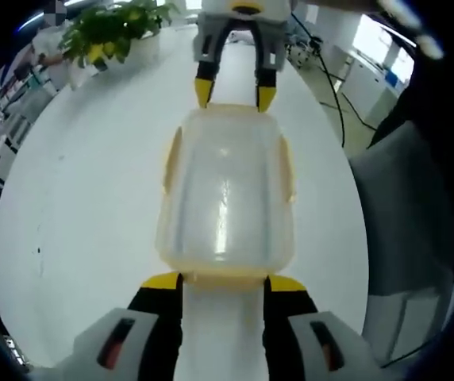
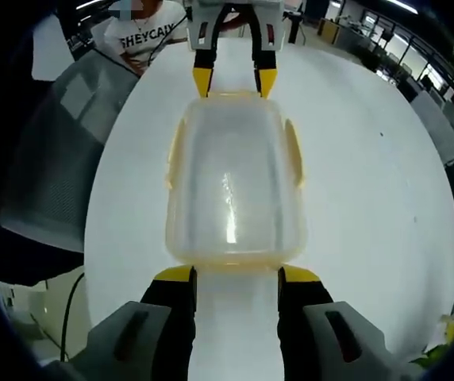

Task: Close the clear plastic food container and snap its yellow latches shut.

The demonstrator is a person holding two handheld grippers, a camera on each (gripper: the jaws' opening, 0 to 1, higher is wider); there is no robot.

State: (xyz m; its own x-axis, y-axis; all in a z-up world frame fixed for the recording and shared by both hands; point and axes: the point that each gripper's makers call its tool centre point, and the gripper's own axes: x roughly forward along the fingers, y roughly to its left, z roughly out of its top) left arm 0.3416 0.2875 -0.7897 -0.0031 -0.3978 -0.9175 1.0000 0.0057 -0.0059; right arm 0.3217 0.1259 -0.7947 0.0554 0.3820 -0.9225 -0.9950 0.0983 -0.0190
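White table lies bare along both long sides of the clear lidded container; a potted green plant stands well apart.

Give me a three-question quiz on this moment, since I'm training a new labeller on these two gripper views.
1. True or false: the lid already sits on the clear container.
2. Multiple choice: where do the left gripper and the right gripper stand? A) side by side at one end B) at opposite ends of the container, facing each other C) both above it.
3. Fill in: the container rests on a white ____.

Key: 1 true; 2 B; 3 table. Both grippers are open, their yellow tips just off the container's ends.
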